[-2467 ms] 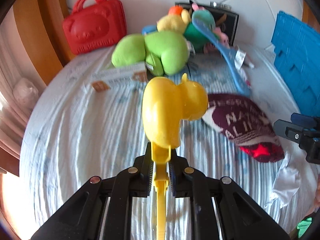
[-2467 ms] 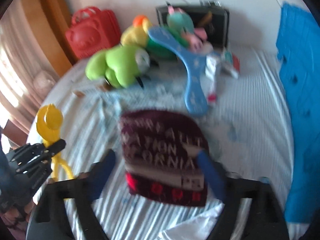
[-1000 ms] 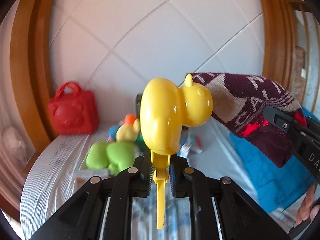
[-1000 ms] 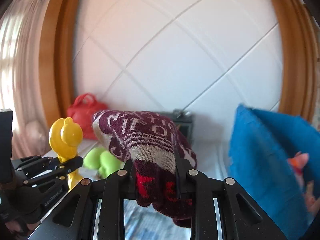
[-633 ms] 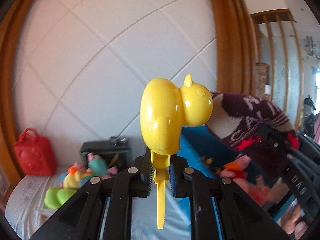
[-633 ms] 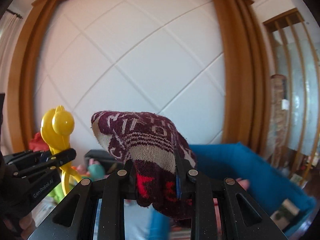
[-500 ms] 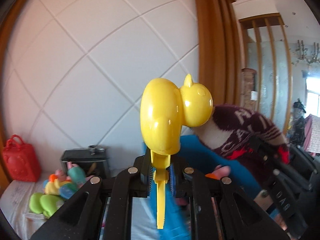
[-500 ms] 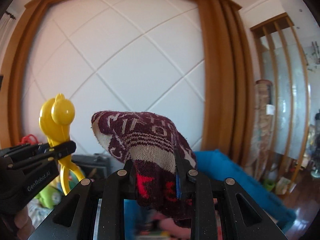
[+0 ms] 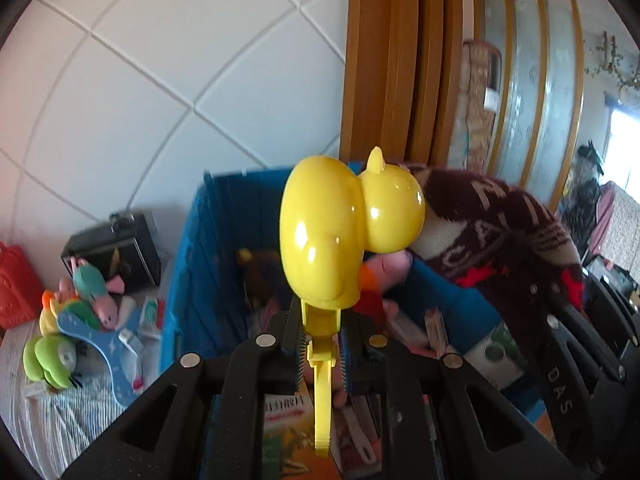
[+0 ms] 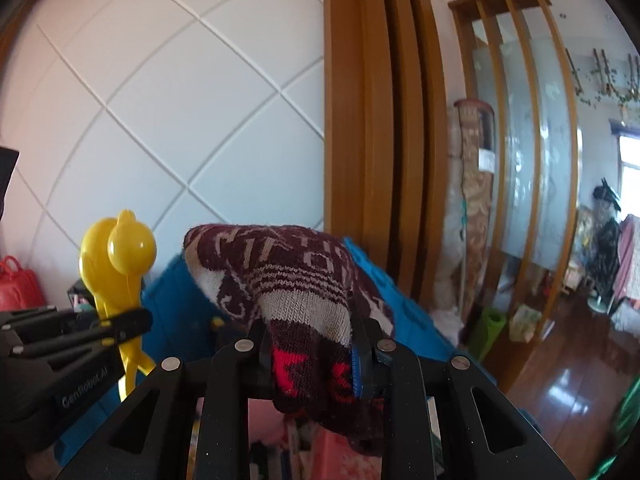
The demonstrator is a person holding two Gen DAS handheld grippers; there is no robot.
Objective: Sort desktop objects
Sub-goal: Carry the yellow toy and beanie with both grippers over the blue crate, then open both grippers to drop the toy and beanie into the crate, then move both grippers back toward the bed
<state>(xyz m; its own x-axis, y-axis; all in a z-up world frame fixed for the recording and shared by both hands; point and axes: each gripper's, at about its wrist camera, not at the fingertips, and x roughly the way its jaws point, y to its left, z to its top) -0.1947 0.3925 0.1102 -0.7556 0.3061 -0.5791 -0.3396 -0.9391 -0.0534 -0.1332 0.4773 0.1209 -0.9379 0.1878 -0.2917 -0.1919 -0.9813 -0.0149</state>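
Below both your grippers sits the open blue plastic crate (image 9: 192, 264), its inside crowded with books and soft toys. Your right gripper (image 10: 312, 350) is clamped on the maroon knitted sock with pale lettering and red stars (image 10: 288, 272), held over the crate. Your left gripper (image 9: 320, 346) is closed tight on the stem of the yellow plastic duck-shaped clamp toy (image 9: 344, 236), just beside the sock.

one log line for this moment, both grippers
left gripper: shut on yellow toy | right gripper: shut on knit sock | both above blue bin
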